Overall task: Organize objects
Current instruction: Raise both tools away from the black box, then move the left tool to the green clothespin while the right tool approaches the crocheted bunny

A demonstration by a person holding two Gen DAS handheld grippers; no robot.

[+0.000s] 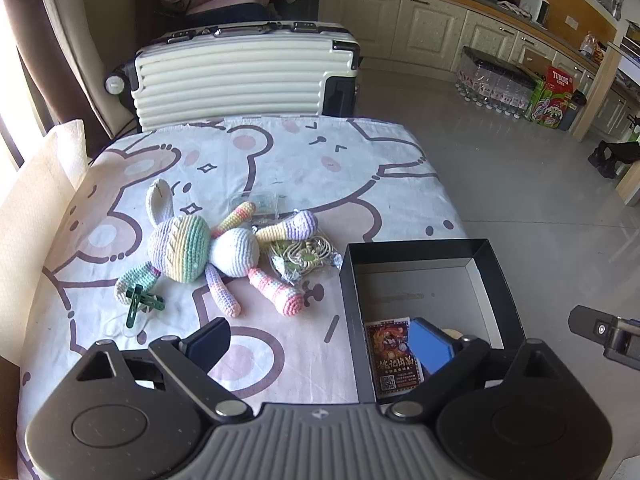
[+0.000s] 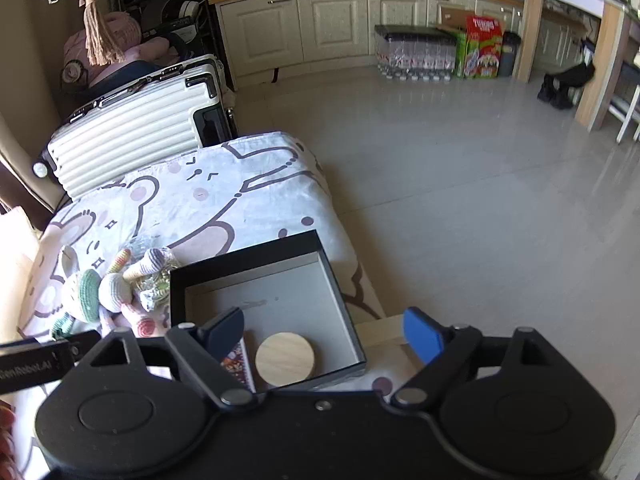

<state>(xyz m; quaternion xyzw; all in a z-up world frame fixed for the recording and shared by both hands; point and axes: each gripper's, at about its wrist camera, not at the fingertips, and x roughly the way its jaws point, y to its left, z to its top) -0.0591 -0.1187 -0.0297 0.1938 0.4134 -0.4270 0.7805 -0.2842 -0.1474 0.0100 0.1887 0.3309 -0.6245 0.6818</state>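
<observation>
A pastel crocheted rabbit lies on the cartoon-print cloth, with a green clothes peg by its ear and a clear bag of coiled cord by its leg. To the right sits an open black box holding a printed card and a round wooden disc. My left gripper hangs open above the box's left wall, nothing between its fingers. Over the box's near right corner, my right gripper is also open and holds nothing.
A cream ribbed suitcase stands behind the table's far edge. A pale cushion lies along the left side. Grey tiled floor lies right of the table, with cabinets and a pack of bottled water far back.
</observation>
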